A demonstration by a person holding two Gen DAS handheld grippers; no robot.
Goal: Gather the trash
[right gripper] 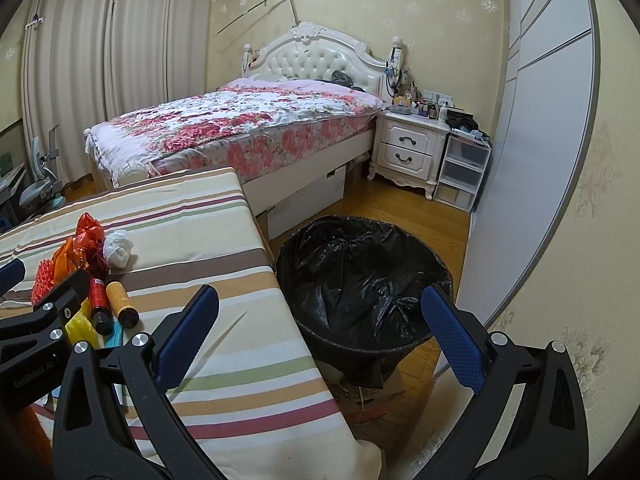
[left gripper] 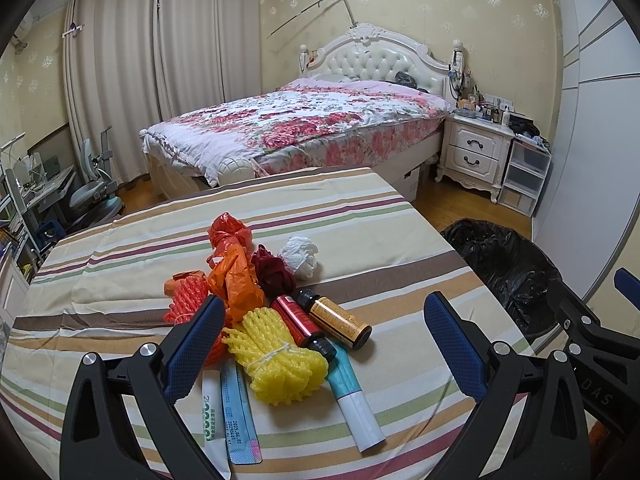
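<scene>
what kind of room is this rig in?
Almost certainly a home bedroom: a made bed with a tufted headboard, a white nightstand beside it, and floor-length curtains. Both grippers hang open.

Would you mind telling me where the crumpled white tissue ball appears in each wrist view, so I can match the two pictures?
Left wrist view: the white tissue ball lies just above centre, on the striped tabletop, right of the dark red wad.
Right wrist view: the same ball sits at the far left, mid-height.
Shared landmark: the black-lined trash bin, off the table's right edge.
</scene>
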